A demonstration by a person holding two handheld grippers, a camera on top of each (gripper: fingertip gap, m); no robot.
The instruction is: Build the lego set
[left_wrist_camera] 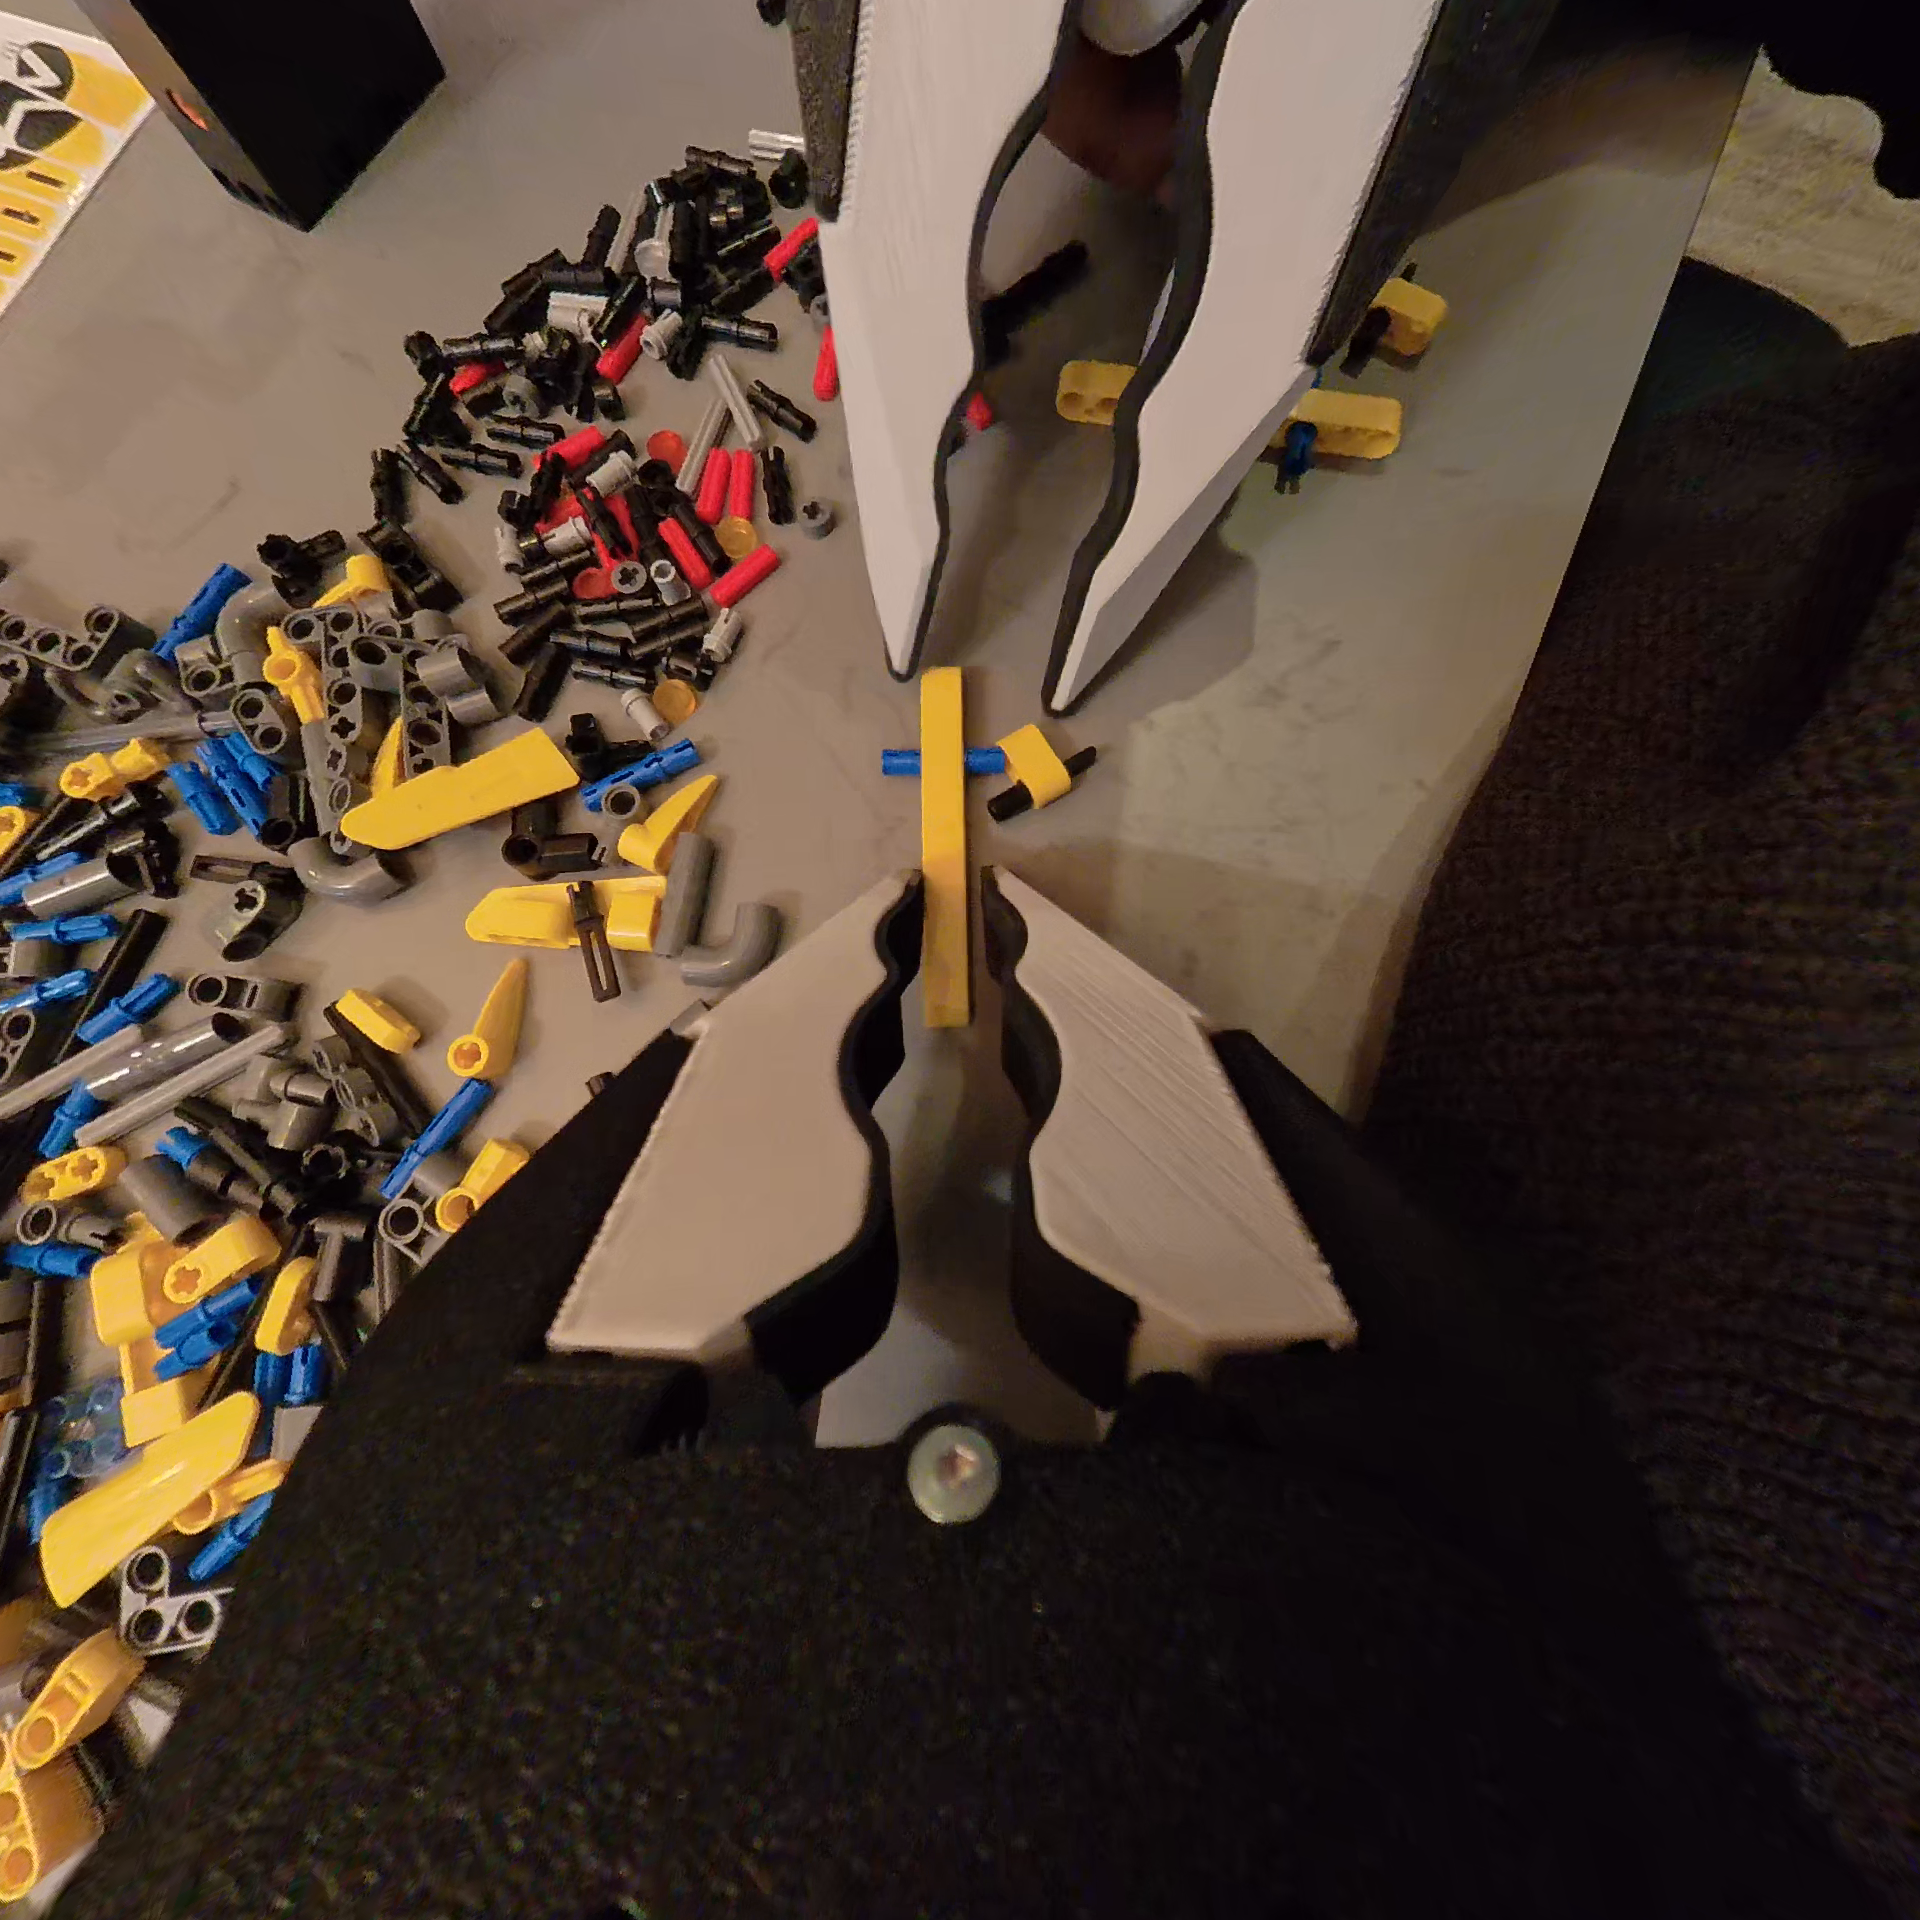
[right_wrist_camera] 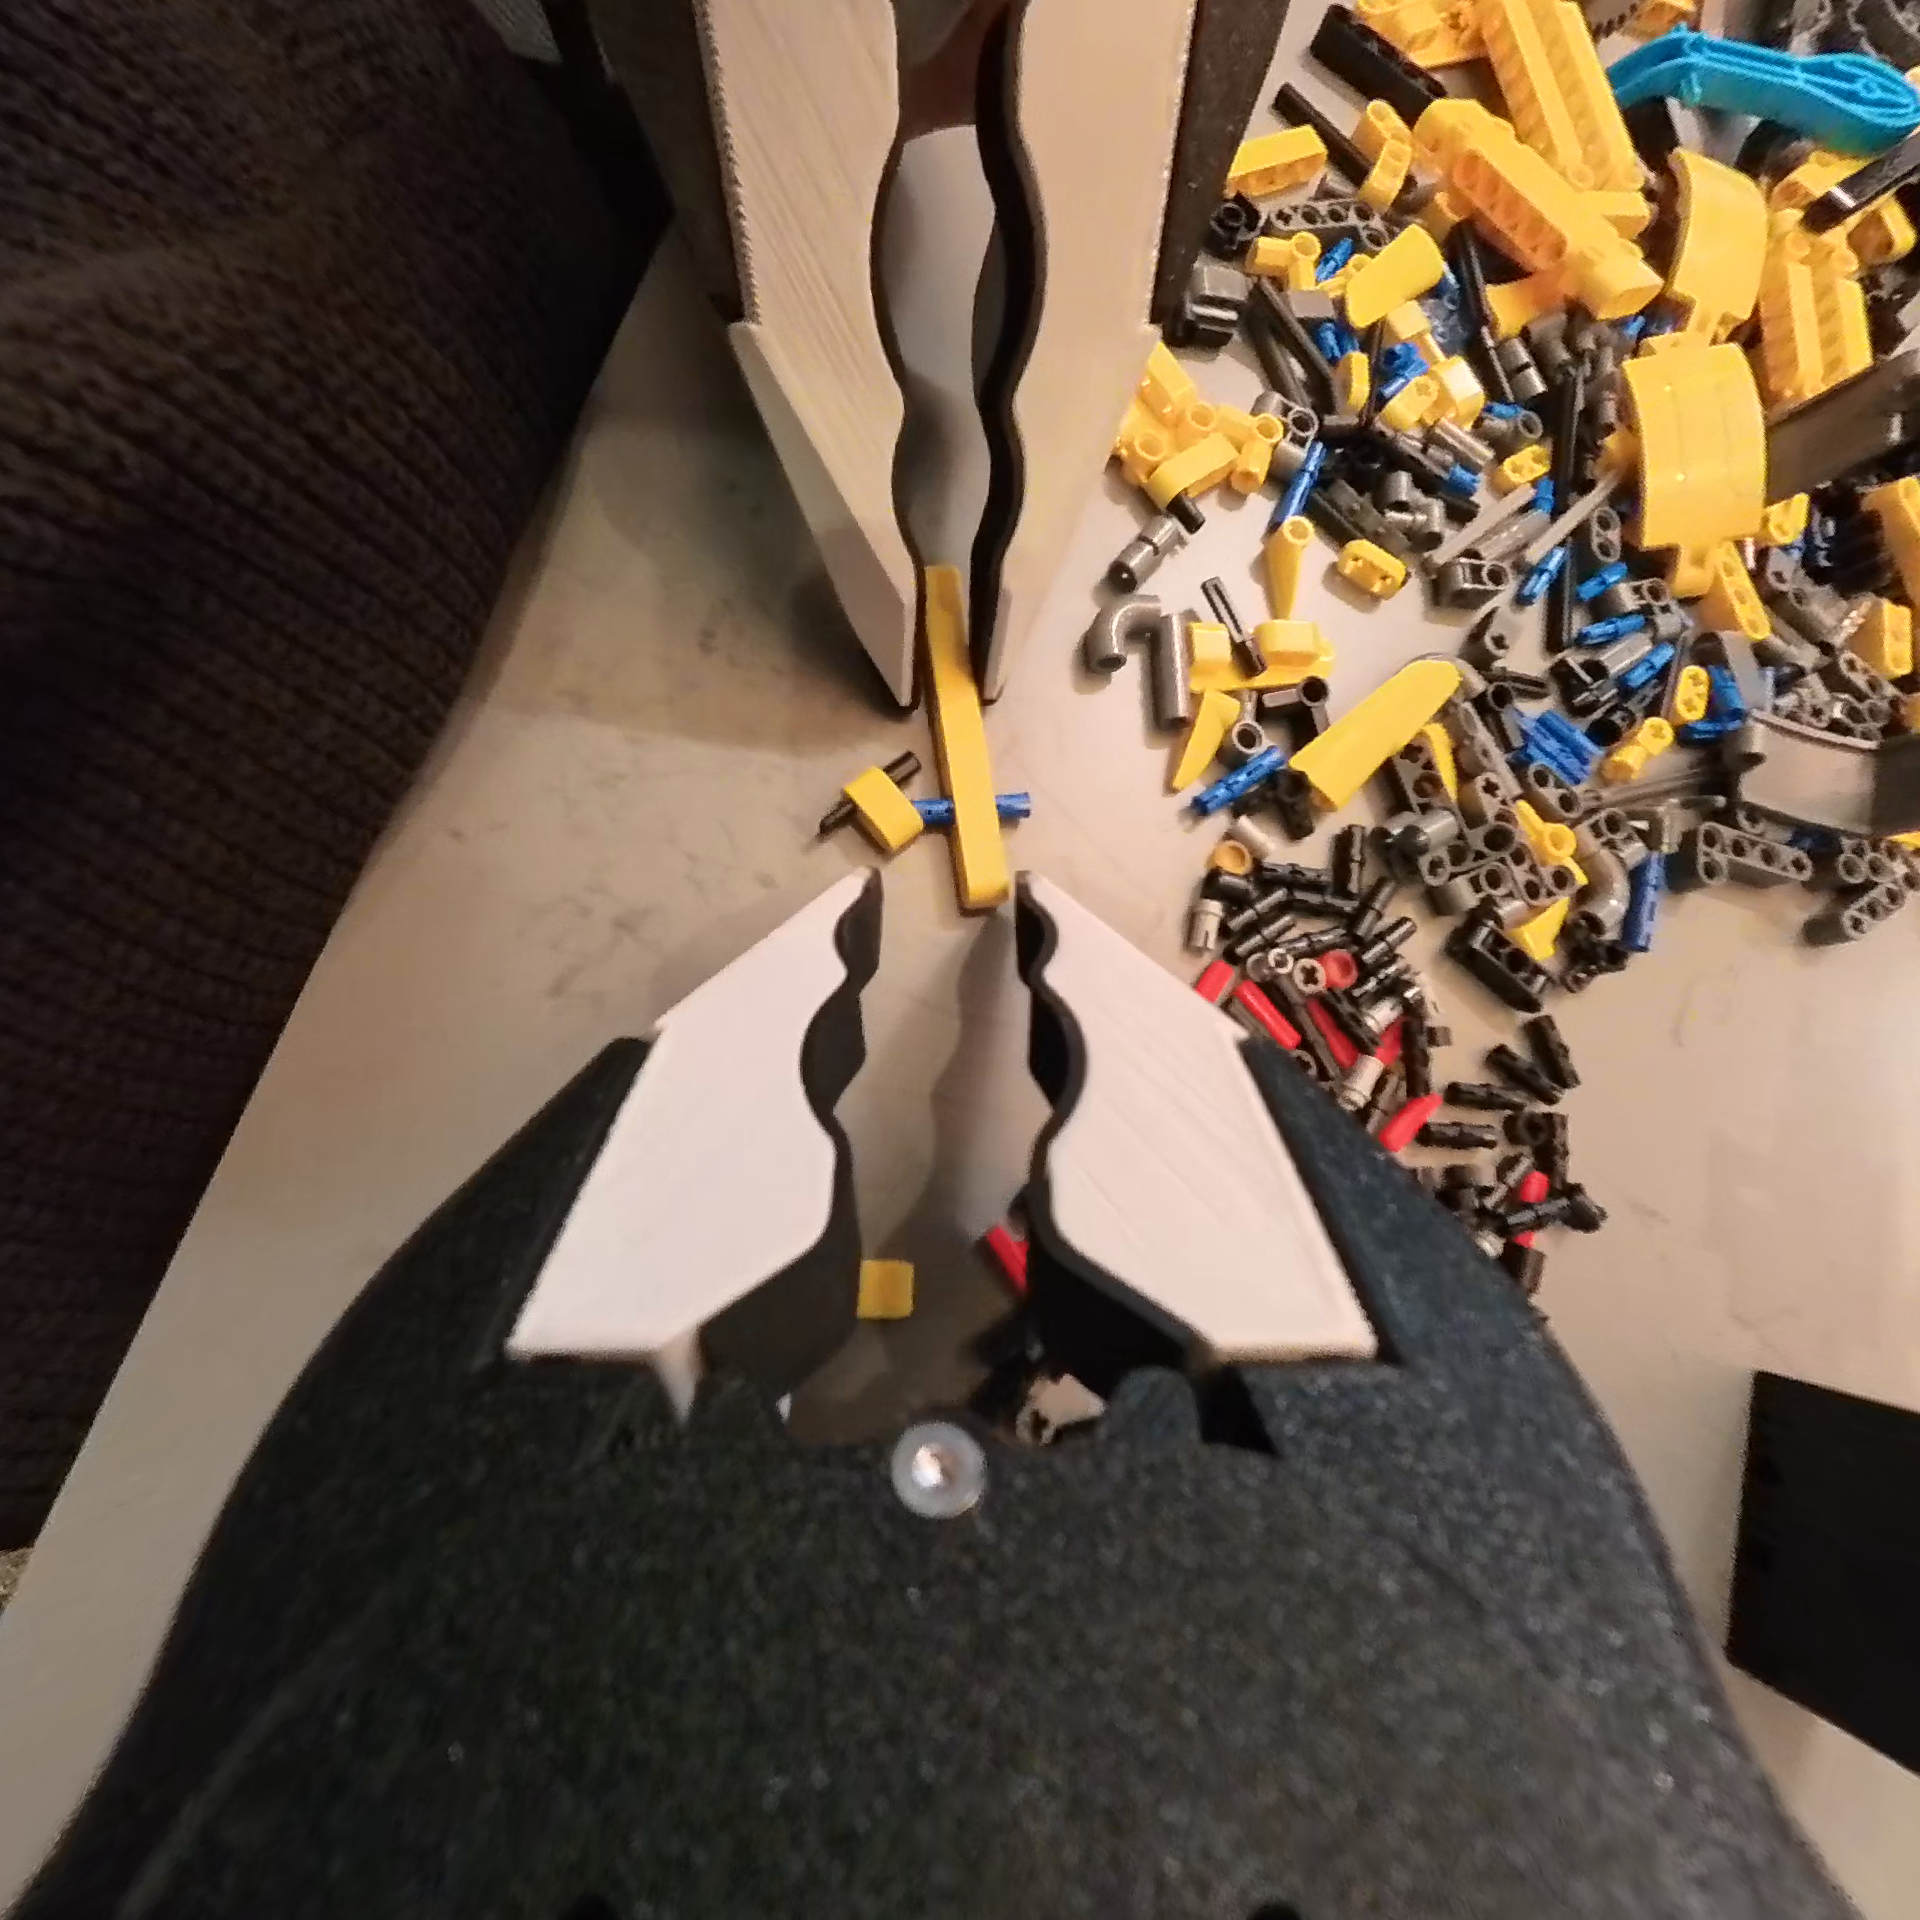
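Note:
My left gripper [left_wrist_camera: 951,881] is shut on one end of a long yellow beam [left_wrist_camera: 943,790], held on edge just above the grey table [left_wrist_camera: 1299,831]. A blue pin [left_wrist_camera: 902,762] runs through the beam. A small yellow connector [left_wrist_camera: 1034,767] with a black pin sits on the blue pin's far side. My right gripper [left_wrist_camera: 982,691] faces it, open, with its tips either side of the beam's other end. In the right wrist view my right gripper [right_wrist_camera: 945,881] is open around the end of the beam [right_wrist_camera: 971,790], and the left gripper [right_wrist_camera: 948,694] clamps it beyond.
A loose pile of yellow, grey, blue and black parts [left_wrist_camera: 312,831] and a heap of black and red pins [left_wrist_camera: 623,468] cover the table on one side. Two yellow beams [left_wrist_camera: 1340,416] lie behind the right gripper. Dark knit fabric [left_wrist_camera: 1662,1039] borders the table edge. A black box [left_wrist_camera: 301,94] stands at the back. Both grippers' tips are close together, under 4 cm apart.

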